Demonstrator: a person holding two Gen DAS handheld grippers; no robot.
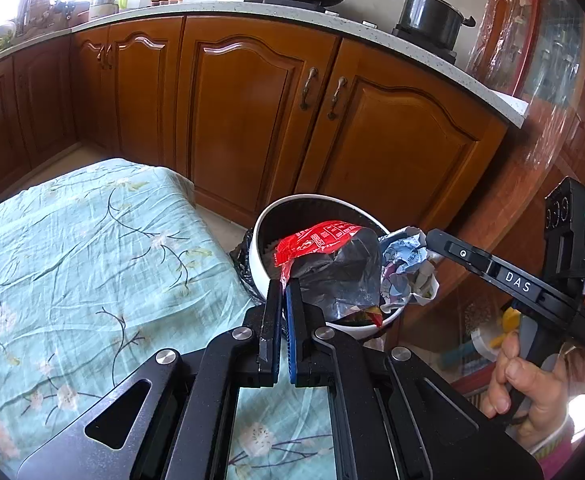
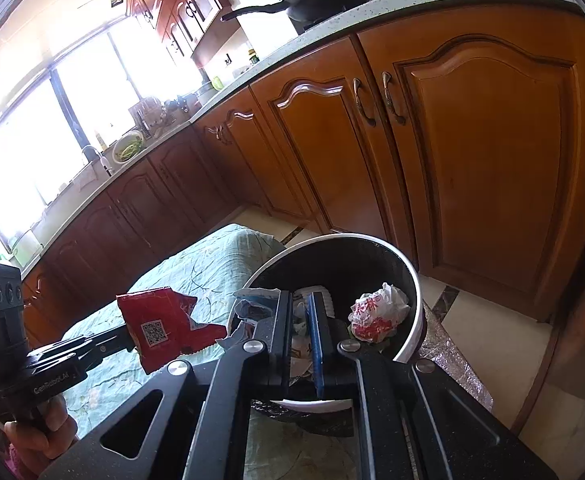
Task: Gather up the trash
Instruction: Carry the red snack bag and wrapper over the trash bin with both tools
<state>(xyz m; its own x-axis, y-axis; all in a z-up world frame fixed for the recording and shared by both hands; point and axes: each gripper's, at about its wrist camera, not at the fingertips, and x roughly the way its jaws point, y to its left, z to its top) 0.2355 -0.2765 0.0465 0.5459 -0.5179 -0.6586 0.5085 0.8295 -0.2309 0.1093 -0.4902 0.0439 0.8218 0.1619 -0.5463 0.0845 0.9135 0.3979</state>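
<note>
The kitchen's wooden cabinets point(image 1: 252, 112) run behind everything, and the landmark to steer by is the white trash bin point(image 1: 257, 256), black inside, standing on the floor in front of them. Just beside the bin on its left lies the table with a pale green floral cloth point(image 1: 72, 248); the stretch of cloth that either camera shows carries no litter, which suggests the surface is largely cleared, though parts of it lie out of view. Inside the bin a crumpled white bag with red print point(image 2: 378, 312) already rests against the far wall, so at least one piece has gone in. Above the near rim of the bin, the left gripper point(image 1: 283, 286) has its jaws pressed together on the edge of a red snack wrapper point(image 1: 316, 240), whose silvery grey inside hangs open over the bin mouth; from the other camera the same wrapper sits just to the left of the rim, so it may be only partly over the opening. Over the bin's right side, the right gripper point(image 1: 426, 240) is clamped on a crumpled ball of printed paper point(image 1: 406, 270), which bulges out to the sides of the closed tips. Judging from this, the task is near its end: both pieces are lifted and brought to the bin, and what seems left is to let them fall inside and check for leftovers.
</note>
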